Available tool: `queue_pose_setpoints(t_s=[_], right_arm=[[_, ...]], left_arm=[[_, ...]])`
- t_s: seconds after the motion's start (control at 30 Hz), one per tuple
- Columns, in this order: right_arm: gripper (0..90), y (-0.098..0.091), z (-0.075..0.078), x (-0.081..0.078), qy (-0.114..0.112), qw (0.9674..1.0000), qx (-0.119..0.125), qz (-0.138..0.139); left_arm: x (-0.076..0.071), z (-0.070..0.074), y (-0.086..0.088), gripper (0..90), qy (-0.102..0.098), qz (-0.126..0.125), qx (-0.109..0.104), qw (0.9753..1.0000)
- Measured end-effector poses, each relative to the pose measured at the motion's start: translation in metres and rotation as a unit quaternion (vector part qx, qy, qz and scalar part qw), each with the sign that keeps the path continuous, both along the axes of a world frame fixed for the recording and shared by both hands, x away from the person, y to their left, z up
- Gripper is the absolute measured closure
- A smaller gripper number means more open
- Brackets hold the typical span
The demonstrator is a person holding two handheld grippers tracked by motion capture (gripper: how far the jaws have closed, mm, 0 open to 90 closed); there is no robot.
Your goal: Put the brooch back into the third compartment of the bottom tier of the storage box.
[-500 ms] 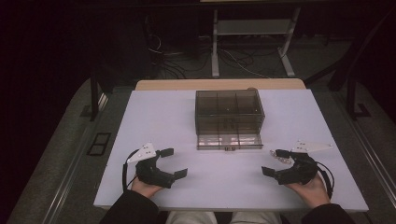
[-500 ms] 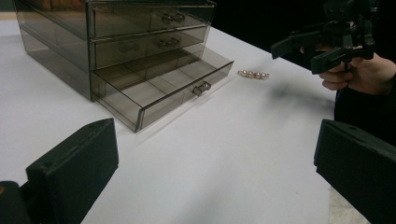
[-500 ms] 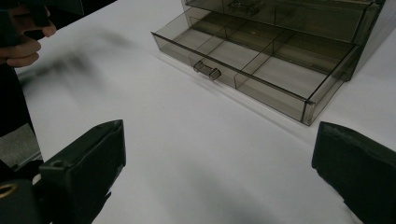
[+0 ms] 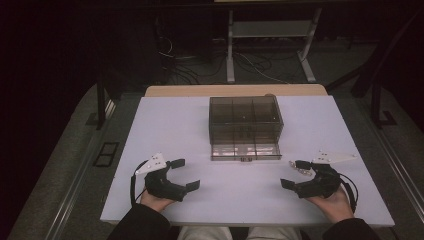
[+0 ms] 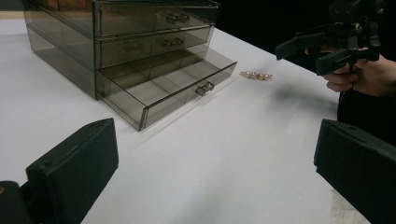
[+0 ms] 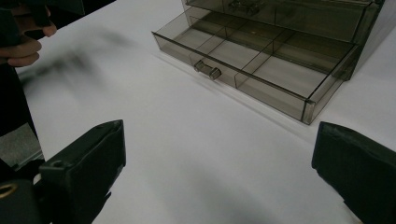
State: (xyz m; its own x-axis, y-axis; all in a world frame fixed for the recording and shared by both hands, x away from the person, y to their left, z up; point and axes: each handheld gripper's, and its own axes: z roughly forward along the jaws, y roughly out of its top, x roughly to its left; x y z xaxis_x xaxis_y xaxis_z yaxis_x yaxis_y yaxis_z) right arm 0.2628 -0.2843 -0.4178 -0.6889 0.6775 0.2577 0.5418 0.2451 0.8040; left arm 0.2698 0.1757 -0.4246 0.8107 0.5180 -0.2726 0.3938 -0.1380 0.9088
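Almost nothing is changed against the frame half a second back: both hands are found at the same spots on the lower edge of the high view, and the drawer box [image 4: 245, 126] is unmoved at centre frame. No step is counted as started; this is read as a pause before the first reach.

The bottom drawer [image 5: 173, 85] is pulled out and its compartments look empty. A small string of beads [image 5: 256, 75] is seen on the table [image 4: 170, 120], right of centre in the left gripper view, just off the drawer's front corner. It is judged the piece to be picked up and dropped into the drawer.

Left gripper [image 4: 186, 173]: jaws spread wide, nothing held, nothing touched. Right gripper [image 4: 292, 174]: jaws equally wide, empty, close to the beads but apart from them.
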Motion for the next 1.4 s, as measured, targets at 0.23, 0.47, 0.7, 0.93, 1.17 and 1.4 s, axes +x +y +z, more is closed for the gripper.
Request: queue_pose_setpoints(t_s=[0.23,0.47,0.7,0.93,1.17,1.4], right_arm=[[2.3,0.001,0.003,-0.002,0.001,1.0000,-0.005,0.004],[2.3,0.002,0.005,-0.004,0.009,0.9998,-0.015,0.010],[2.3,0.003,0.012,-0.003,0.012,0.9993,-0.032,0.016],[2.3,0.001,0.017,0.001,0.015,0.9987,-0.044,0.021],[2.4,-0.003,0.021,0.007,0.021,0.9981,-0.054,0.019],[2.3,-0.008,0.028,0.012,0.026,0.9977,-0.060,0.017]], left_arm=[[0.000,0.000,0.000,0.0,0.000,0.003,0.000,1.0000],[0.000,0.000,0.000,0.0,-0.002,0.003,0.001,1.0000],[-0.001,0.000,0.000,0.0,0.000,0.001,0.000,1.0000],[0.000,0.000,0.000,0.0,0.002,0.001,0.000,1.0000],[0.000,0.000,0.000,0.0,0.002,0.001,0.000,1.0000],[0.000,-0.001,-0.001,0.0,0.002,0.000,0.000,1.0000]])
